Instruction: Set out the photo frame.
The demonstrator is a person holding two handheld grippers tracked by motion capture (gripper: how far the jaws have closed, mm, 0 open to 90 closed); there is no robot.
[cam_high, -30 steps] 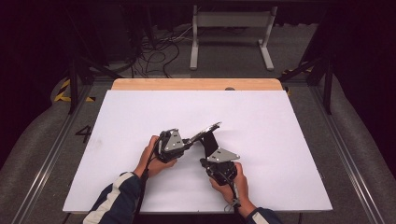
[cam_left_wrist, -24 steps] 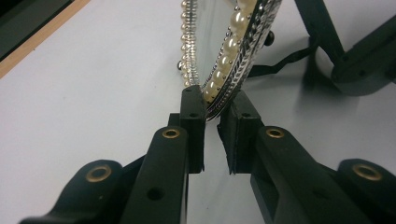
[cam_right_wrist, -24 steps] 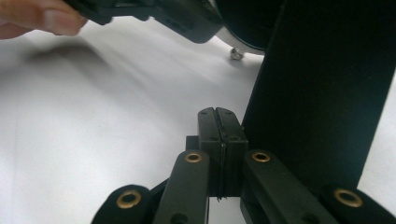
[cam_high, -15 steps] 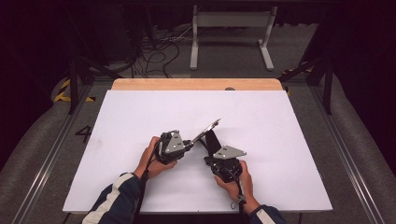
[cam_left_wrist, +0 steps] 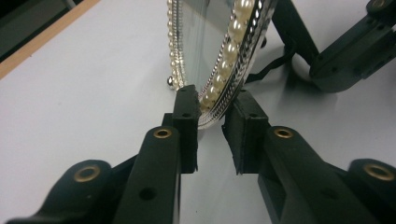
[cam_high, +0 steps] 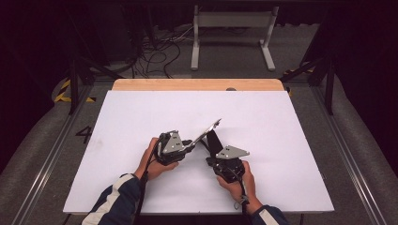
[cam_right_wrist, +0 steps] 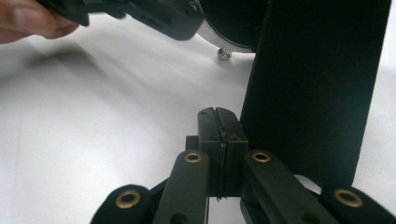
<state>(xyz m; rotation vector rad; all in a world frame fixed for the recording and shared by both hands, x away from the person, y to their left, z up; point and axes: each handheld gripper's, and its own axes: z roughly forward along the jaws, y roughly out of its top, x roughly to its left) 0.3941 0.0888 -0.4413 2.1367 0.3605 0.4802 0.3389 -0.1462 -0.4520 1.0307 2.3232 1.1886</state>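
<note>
Two hand-held grippers work on one object near the middle of the white worktop: an oval picture frame with a silver rim, a row of pearl beads and a glass front, tilted with its top leaning away from the person; a flat black easel stand props it from behind.

Left gripper: its jaws straddle the lower beaded rim; they have just been opening slightly, a gap shows between the right pad and the rim, and the left pad sits at or just beside the beads; judged a loosening hold that merely steadies the frame, so that it cannot tip while the prop is set.

Right gripper: its jaws are fully closed, pad against pad, with nothing between them; the tips lie just beside the stand's left edge; judged placed there to nudge or brace the stand, which closed jaws do better than open ones.

View differences: the high view gives the overall layout, both hands and the frame's lean, yet not the pad contact; the left gripper view resolves the beads, rim and pad gap; the right gripper view shows the black back face, the stand and a small metal foot under the rim.
</note>
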